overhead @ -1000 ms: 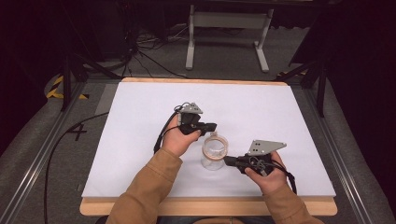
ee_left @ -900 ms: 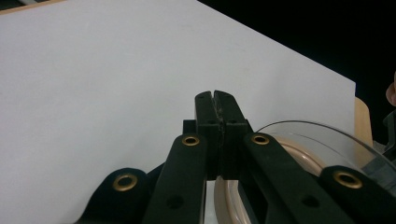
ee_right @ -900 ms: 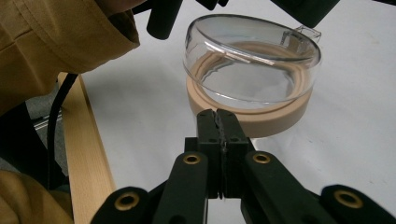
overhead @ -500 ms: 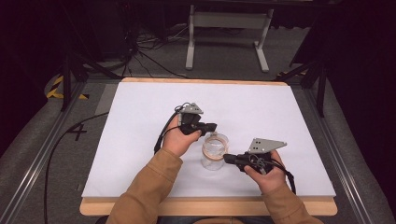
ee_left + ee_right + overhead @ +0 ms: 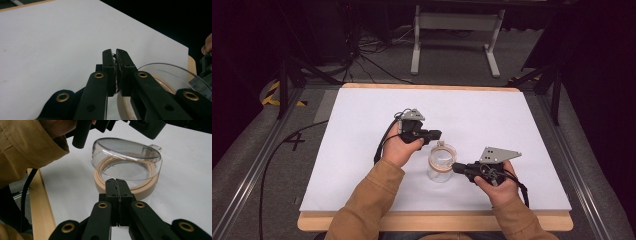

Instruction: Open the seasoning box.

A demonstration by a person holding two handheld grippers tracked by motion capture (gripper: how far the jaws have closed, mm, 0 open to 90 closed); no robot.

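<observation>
A small clear plastic container [image 5: 439, 173] with a tan ring [image 5: 431, 159] at its mouth stands on the white table between my two grippers. In the right gripper view a clear lid [image 5: 125, 157] with a small tab sits tilted over the tan ring [image 5: 147, 190]. My right gripper [image 5: 455, 167] [image 5: 116, 182] is shut, its tips at the ring's near edge; nothing shows between the jaws. My left gripper [image 5: 438, 134] [image 5: 115, 53] is shut too, just above and to the left of the container, with the clear lid [image 5: 165, 72] beside its jaws.
The white table top [image 5: 362, 165] spreads wide on all sides of the container. A wooden edge [image 5: 412, 222] runs along the near side. A tan sleeve [image 5: 25, 145] covers the left forearm. Beyond the table stand a metal frame [image 5: 452, 20] and floor cables [image 5: 377, 60].
</observation>
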